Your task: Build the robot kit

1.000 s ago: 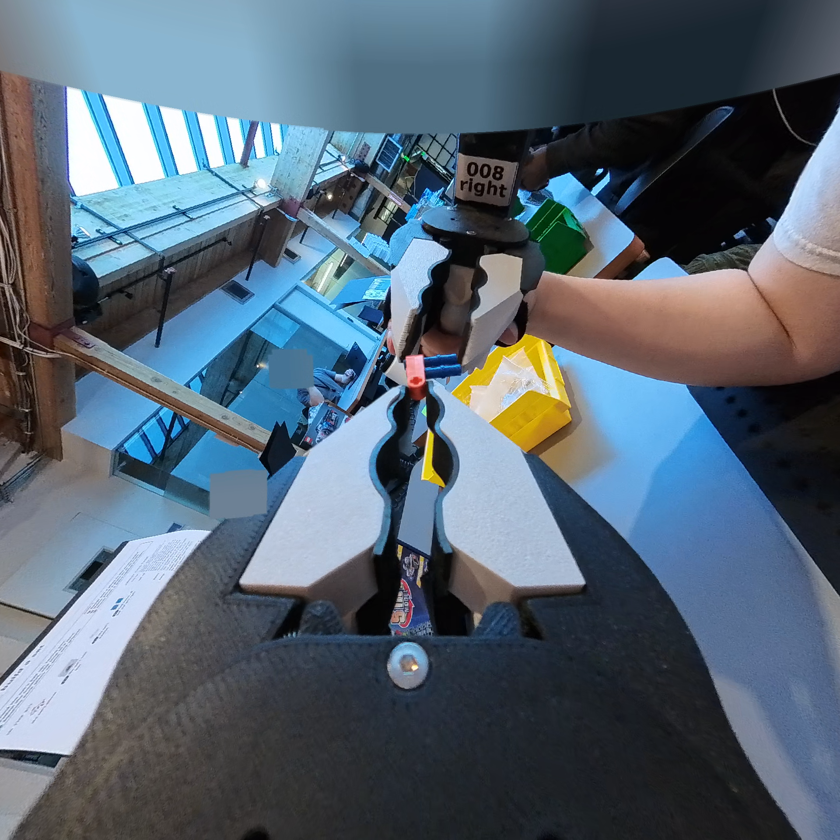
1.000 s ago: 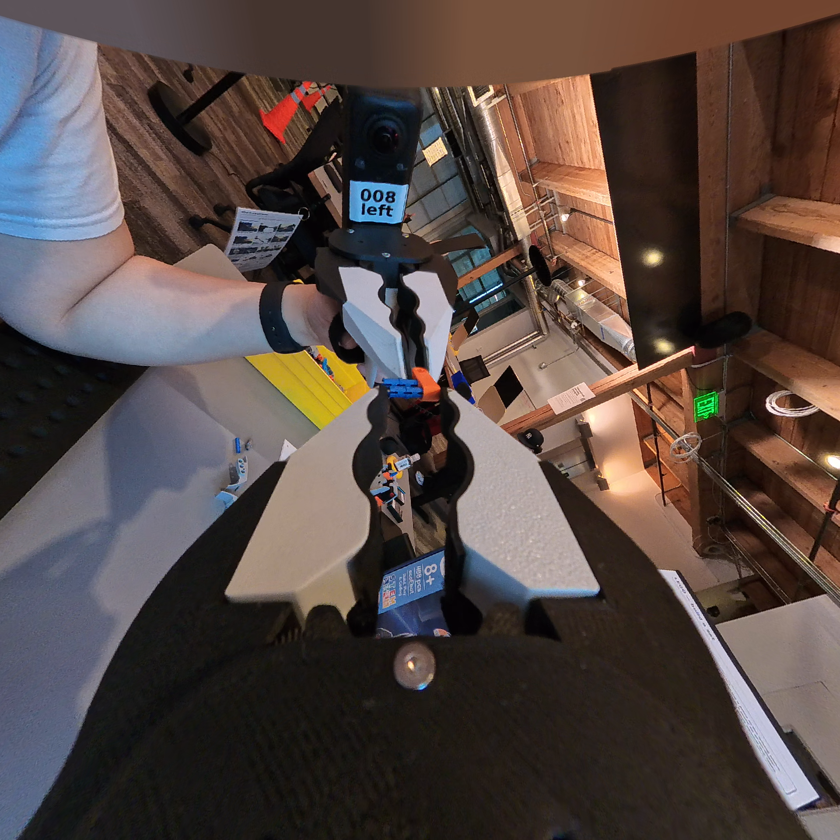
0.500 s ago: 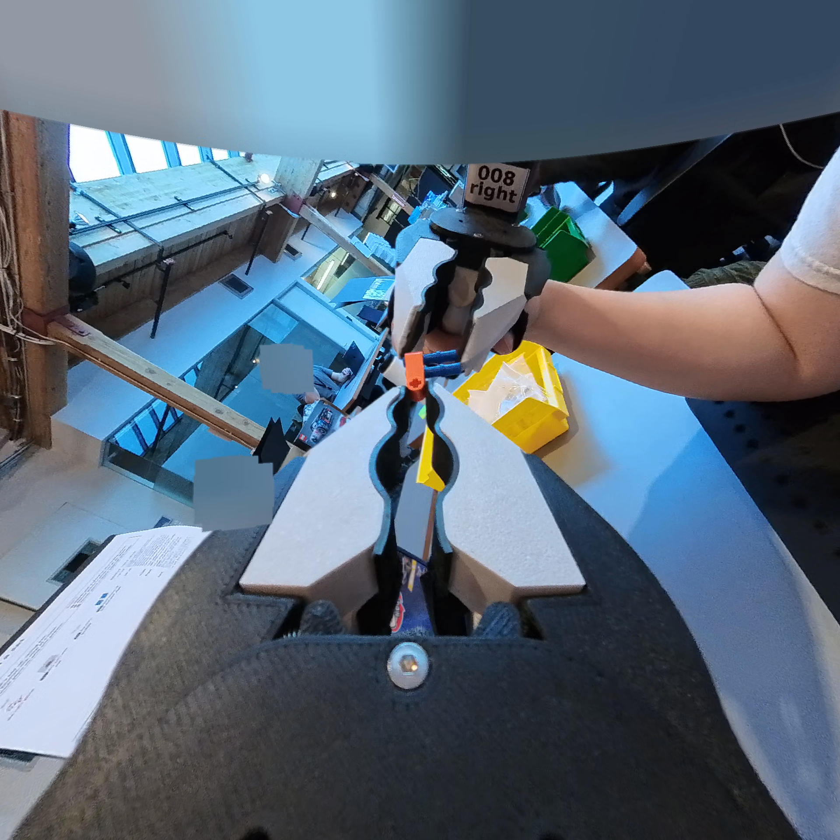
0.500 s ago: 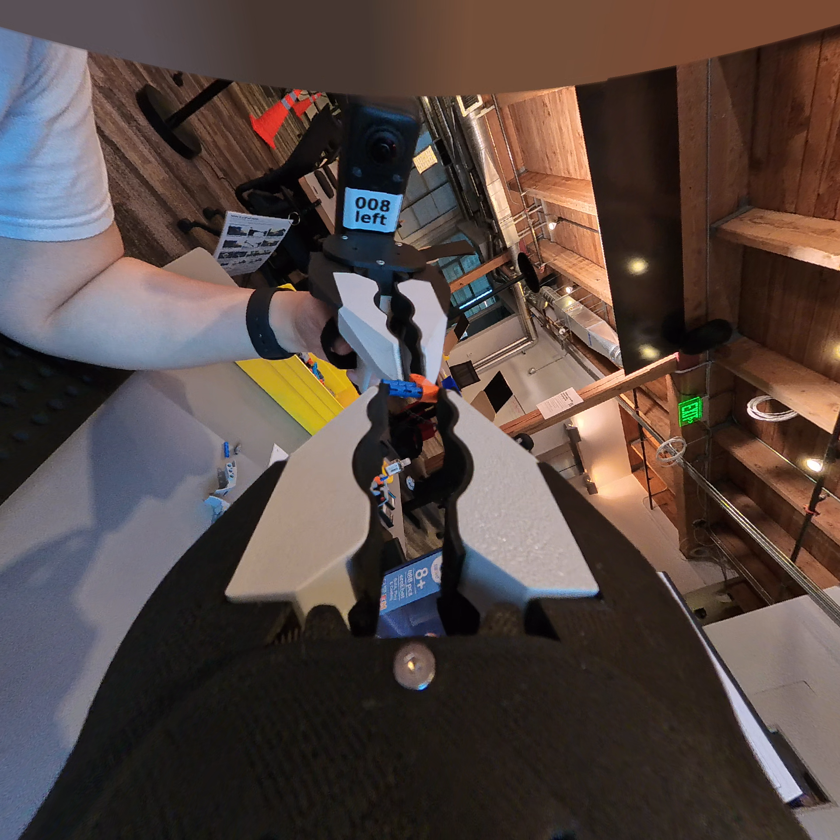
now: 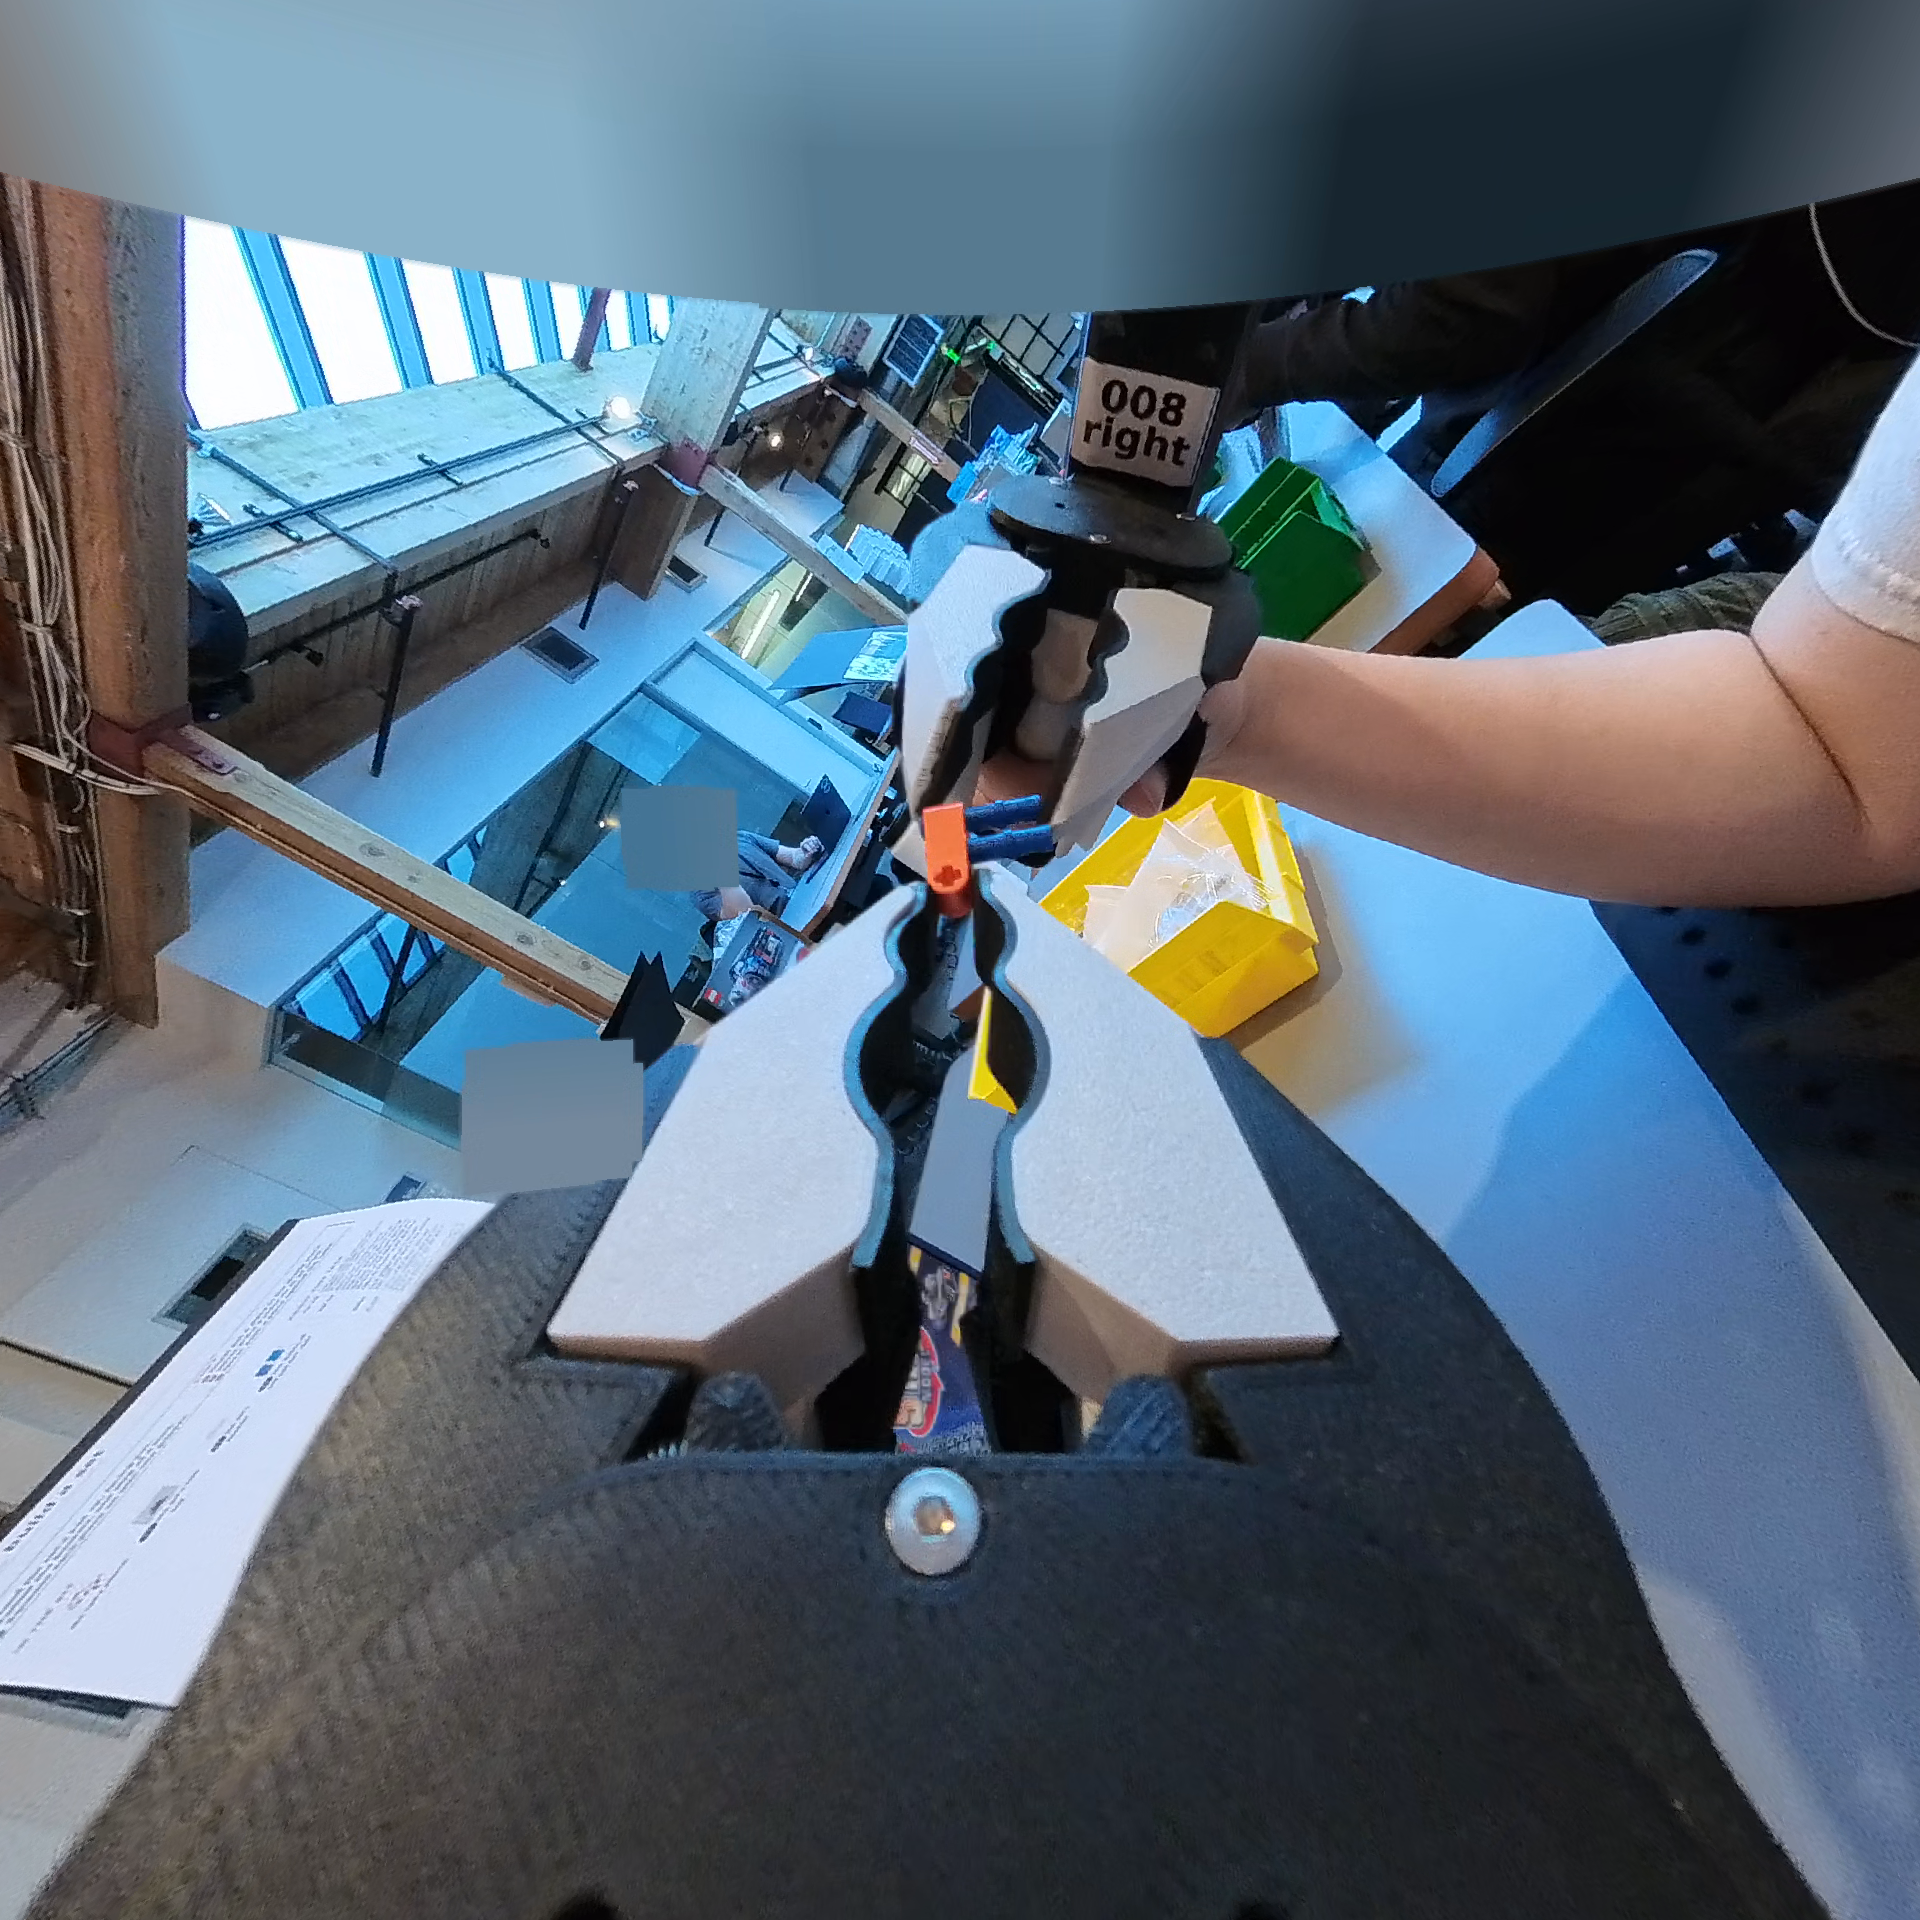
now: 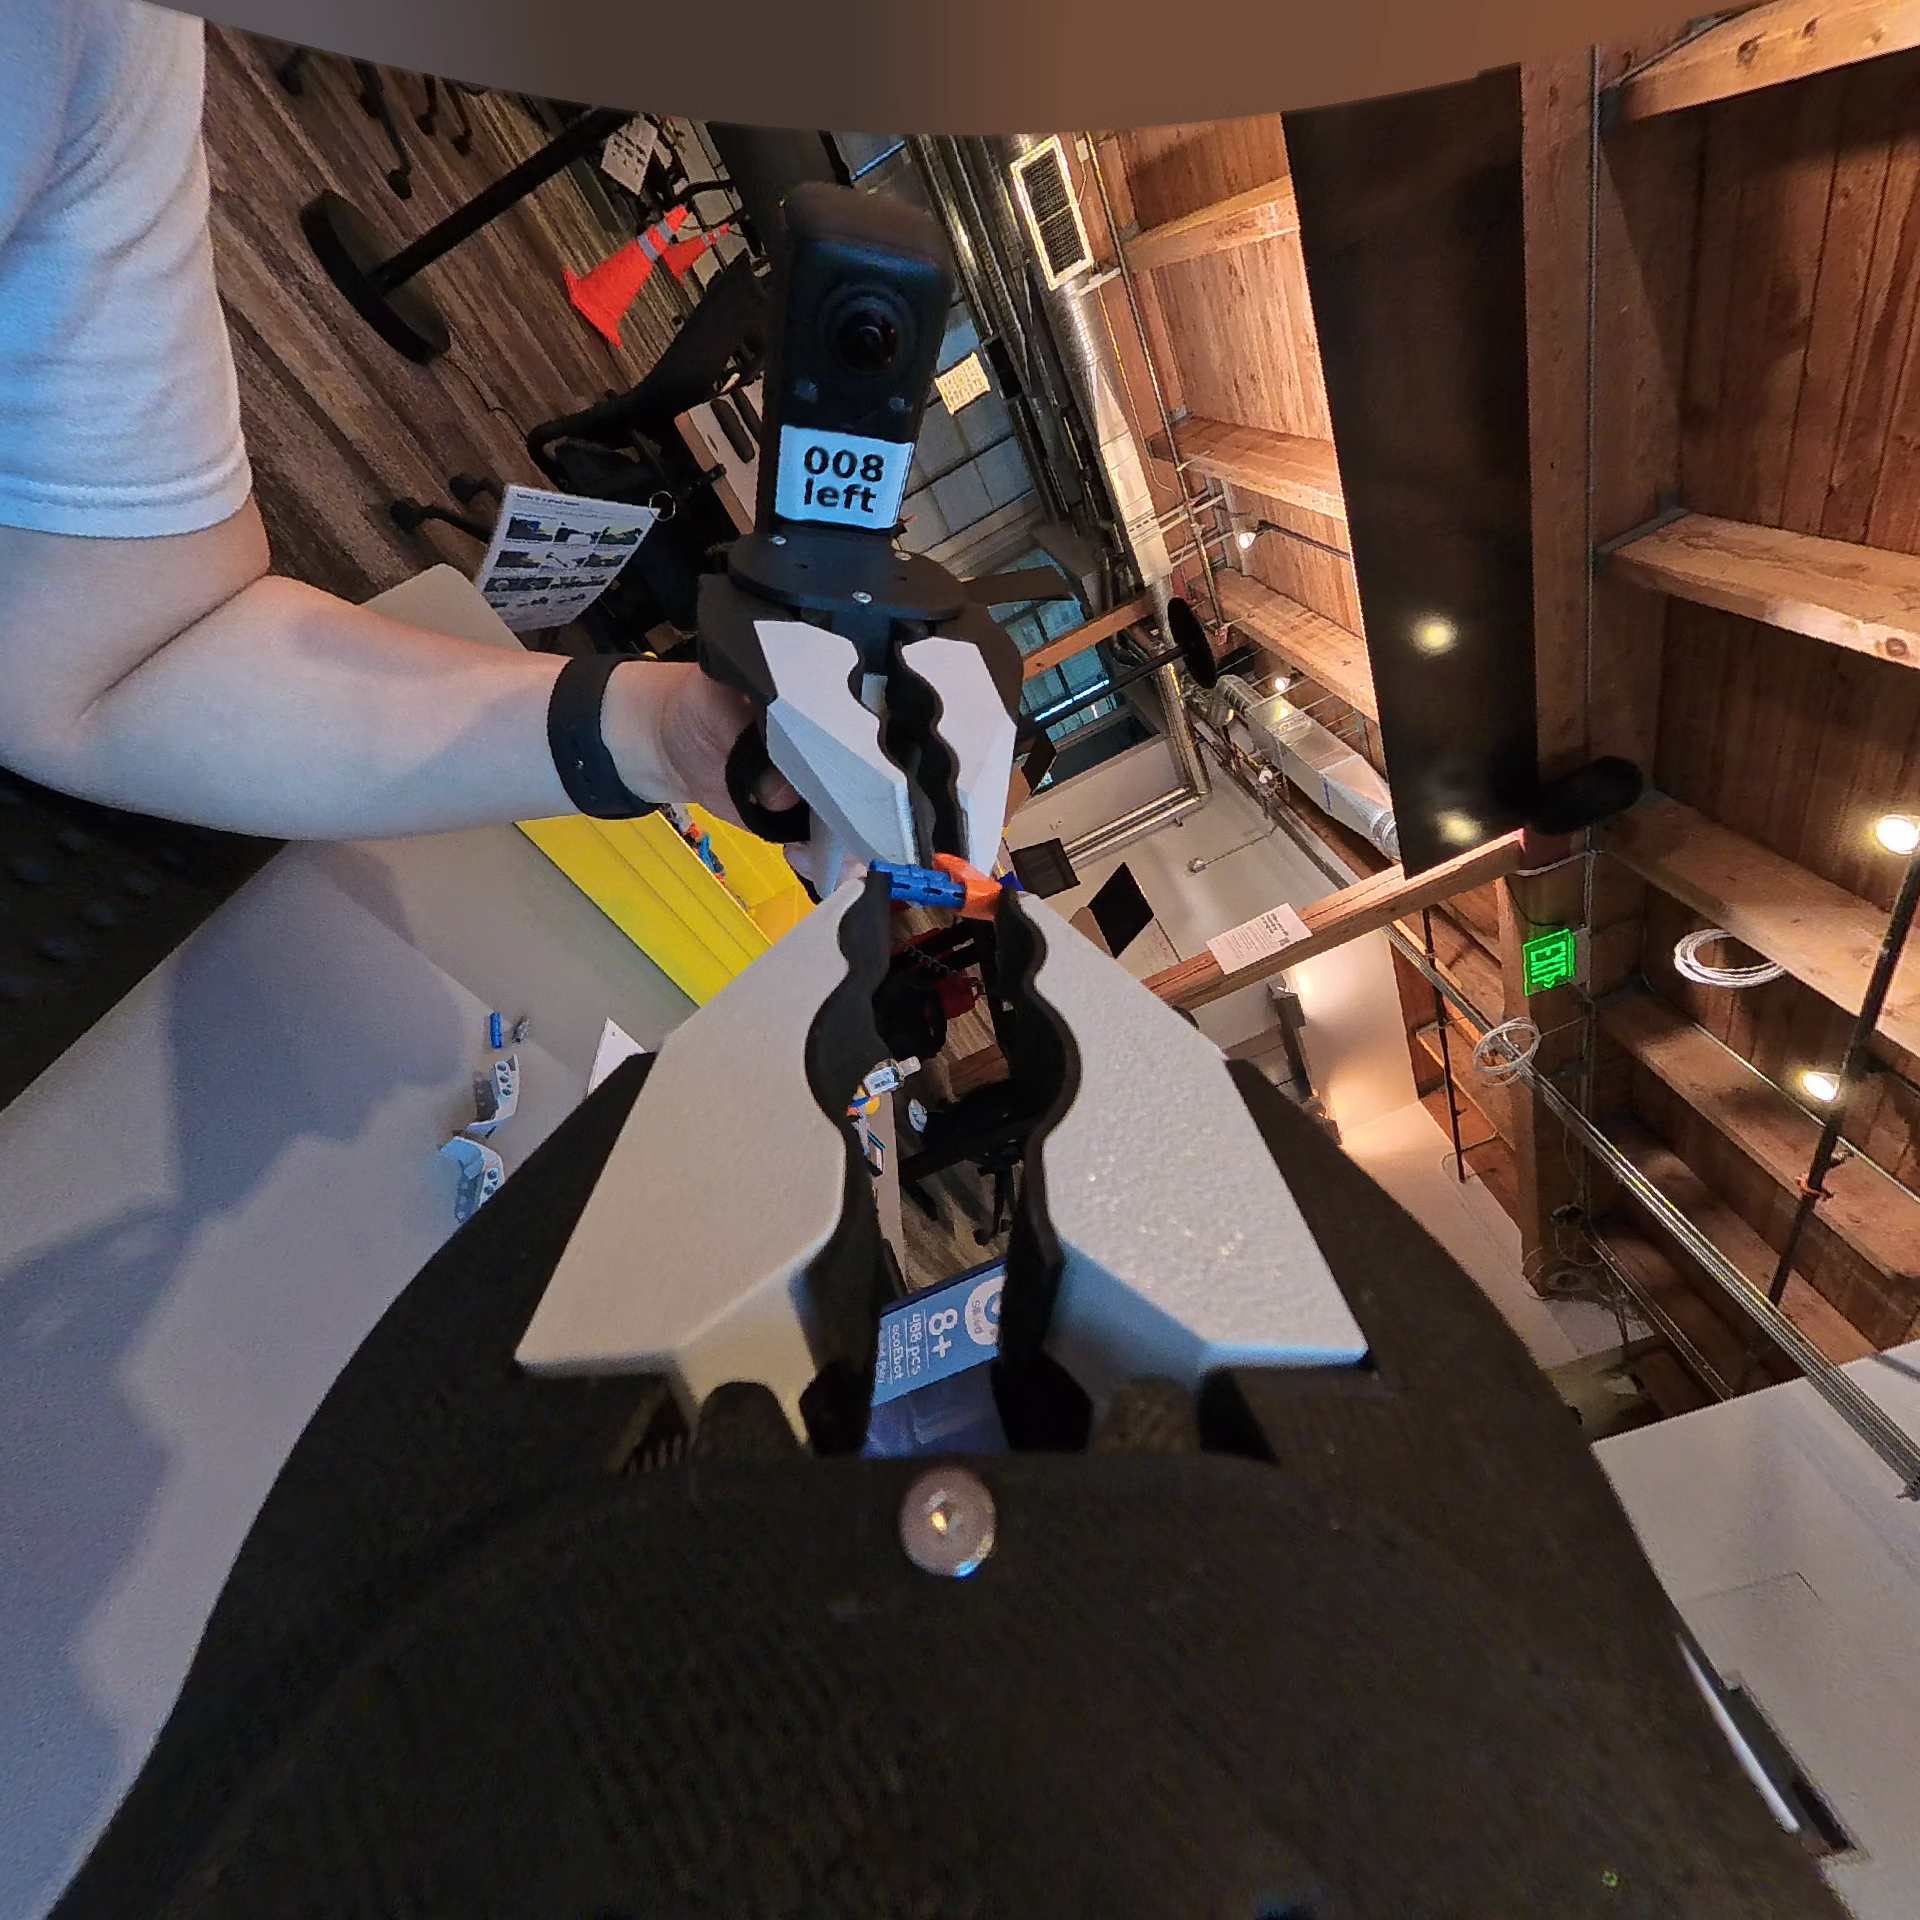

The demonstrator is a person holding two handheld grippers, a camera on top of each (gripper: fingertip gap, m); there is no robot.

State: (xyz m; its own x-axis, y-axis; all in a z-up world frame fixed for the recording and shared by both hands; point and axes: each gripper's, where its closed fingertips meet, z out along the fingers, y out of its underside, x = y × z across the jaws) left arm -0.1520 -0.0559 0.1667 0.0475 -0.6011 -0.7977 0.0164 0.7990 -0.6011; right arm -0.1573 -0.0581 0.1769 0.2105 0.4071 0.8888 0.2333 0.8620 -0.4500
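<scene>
A yellow bin [image 5: 1216,935] sits on the pale bench [image 5: 1507,1091], with clear plastic bags [image 5: 1174,899] inside it. Farther back, green bins [image 5: 1294,545] stand on another bench. A printed sheet [image 5: 197,1455] lies at the lower left. In the right wrist view, small white and blue parts [image 6: 483,1122] lie scattered on the bench beside another yellow bin [image 6: 655,904]. Orange traffic cones [image 6: 623,270] lie on the wooden floor, and a green lit sign [image 6: 1548,961] hangs among wooden beams [image 6: 1340,914].

orange piece [image 5: 945,860]: bright orange
pegs [image 5: 1006,828]: blue
bin [image 5: 1226,940]: yellow
far bin [image 5: 1294,545]: green
table [image 5: 1558,1195]: pale grey
left hand-held gripper [image 5: 948,902]: grey fingers, black woven-pattern body
</scene>
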